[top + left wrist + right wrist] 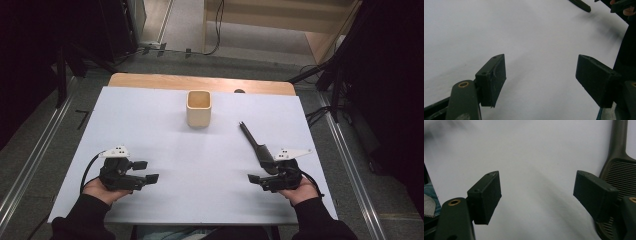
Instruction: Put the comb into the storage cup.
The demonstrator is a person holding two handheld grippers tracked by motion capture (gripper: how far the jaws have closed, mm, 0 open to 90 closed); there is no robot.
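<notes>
Resting apart on tabletop (165,125): left tongs (150,171) at seven o'clock, right tongs (254,179) at five, touching spatula (255,144).

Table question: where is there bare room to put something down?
The white table is bare between the left gripper and the right gripper, and all along its left side beside the cup. It is crowded only at the right, where the black spatula lies by the right gripper.

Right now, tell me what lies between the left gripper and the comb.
Nothing: in the high view, only bare white board separates the left gripper from the comb.
</notes>
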